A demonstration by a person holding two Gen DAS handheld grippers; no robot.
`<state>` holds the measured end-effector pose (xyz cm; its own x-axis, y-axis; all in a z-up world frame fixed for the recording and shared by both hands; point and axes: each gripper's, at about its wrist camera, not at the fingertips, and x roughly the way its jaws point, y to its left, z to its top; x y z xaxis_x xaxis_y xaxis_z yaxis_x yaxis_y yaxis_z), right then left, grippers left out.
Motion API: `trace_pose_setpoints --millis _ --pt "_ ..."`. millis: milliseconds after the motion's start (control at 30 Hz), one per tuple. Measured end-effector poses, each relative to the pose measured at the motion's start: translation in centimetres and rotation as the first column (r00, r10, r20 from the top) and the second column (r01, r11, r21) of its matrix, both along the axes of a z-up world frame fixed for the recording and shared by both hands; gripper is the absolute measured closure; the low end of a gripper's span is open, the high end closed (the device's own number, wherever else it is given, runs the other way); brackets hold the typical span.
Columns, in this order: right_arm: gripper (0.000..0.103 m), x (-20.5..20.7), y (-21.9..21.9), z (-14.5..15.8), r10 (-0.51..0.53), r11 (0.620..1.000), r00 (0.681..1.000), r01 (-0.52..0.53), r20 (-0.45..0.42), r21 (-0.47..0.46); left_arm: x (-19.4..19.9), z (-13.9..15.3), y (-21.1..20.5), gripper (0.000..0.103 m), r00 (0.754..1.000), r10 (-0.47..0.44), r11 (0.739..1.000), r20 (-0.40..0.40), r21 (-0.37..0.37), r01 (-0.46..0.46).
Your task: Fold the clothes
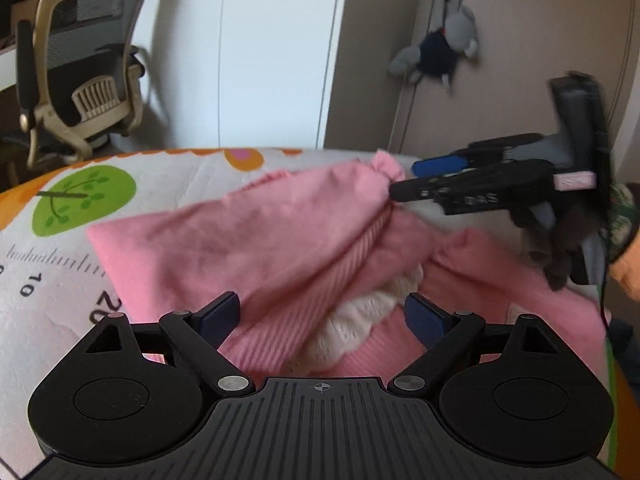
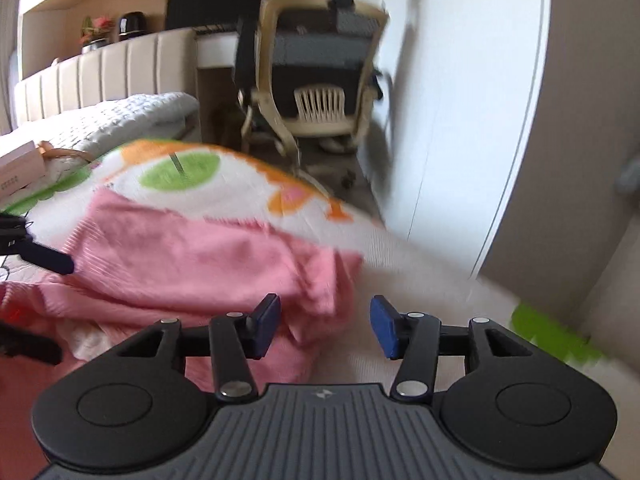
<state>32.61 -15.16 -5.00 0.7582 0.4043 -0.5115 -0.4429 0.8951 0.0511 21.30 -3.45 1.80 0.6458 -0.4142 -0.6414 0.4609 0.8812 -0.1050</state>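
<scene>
Motion blurred the office chair [image 2: 320, 80] behind the bed; the pink garment [image 2: 180, 264] ran off the frame's left edge.

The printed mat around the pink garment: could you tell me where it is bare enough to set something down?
Free: the mat left of the pink garment, by the green tree print; also the strip right of the garment, toward the wardrobe. Crowded: the middle, under the garment and both grippers.

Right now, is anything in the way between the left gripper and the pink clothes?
No. The left gripper is open, and the pink clothes lie right between its fingers with nothing in front. The right gripper is off at the far corner of the fabric, not blocking.
</scene>
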Motion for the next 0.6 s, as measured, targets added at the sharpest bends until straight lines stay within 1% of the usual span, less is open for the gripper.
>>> trace_pose_setpoints --millis 33,67,100,267,300,400,467,500,567,600 --pt "0.06 0.1 -0.1 0.0 0.002 1.0 1.0 -0.001 -0.006 0.015 -0.1 -0.1 0.0 0.01 1.0 0.004 1.0 -0.002 0.008 -0.004" --pt "0.084 0.1 -0.2 0.1 0.003 1.0 1.0 -0.003 -0.011 0.031 -0.2 -0.2 0.1 0.01 1.0 0.009 1.0 -0.004 0.016 -0.009" --pt "0.094 0.2 -0.3 0.1 0.005 0.999 1.0 -0.004 -0.017 0.046 -0.3 -0.3 0.2 0.01 1.0 0.018 0.999 -0.004 0.028 -0.018" --pt "0.096 0.4 -0.9 0.4 0.015 0.992 0.999 -0.009 -0.045 0.123 -0.1 -0.6 1.2 0.01 0.999 0.05 0.997 -0.003 0.066 -0.05" --pt "0.096 0.3 -1.2 0.9 0.022 0.989 0.999 -0.014 -0.048 0.147 -0.2 -0.6 1.3 0.01 0.999 0.054 0.996 -0.003 0.071 -0.053" --pt "0.096 -0.4 -2.3 1.7 0.038 0.981 0.993 -0.016 -0.116 0.191 -0.3 -0.7 1.5 0.01 0.999 0.054 0.995 0.002 0.085 -0.054" --pt "0.095 -0.5 -2.6 0.5 0.007 0.99 0.981 0.02 -0.194 0.137 -0.4 -0.8 1.6 0.01 0.998 0.055 0.994 0.003 0.094 -0.055" --pt "0.094 -0.6 -2.6 -0.2 -0.025 0.996 0.978 0.043 -0.207 0.083 -0.5 -0.9 1.7 0.01 0.998 0.056 0.994 0.003 0.098 -0.056" --pt "0.092 -0.7 -2.6 -1.5 -0.097 0.995 0.976 0.09 -0.197 -0.045 -0.5 -0.9 1.8 0.01 0.998 0.056 0.993 0.001 0.102 -0.056" --pt "0.09 -0.9 -2.7 -1.5 -0.116 0.992 0.977 0.104 -0.179 -0.071 -0.5 -1.0 1.8 0.01 0.998 0.057 0.993 0.0 0.104 -0.057"
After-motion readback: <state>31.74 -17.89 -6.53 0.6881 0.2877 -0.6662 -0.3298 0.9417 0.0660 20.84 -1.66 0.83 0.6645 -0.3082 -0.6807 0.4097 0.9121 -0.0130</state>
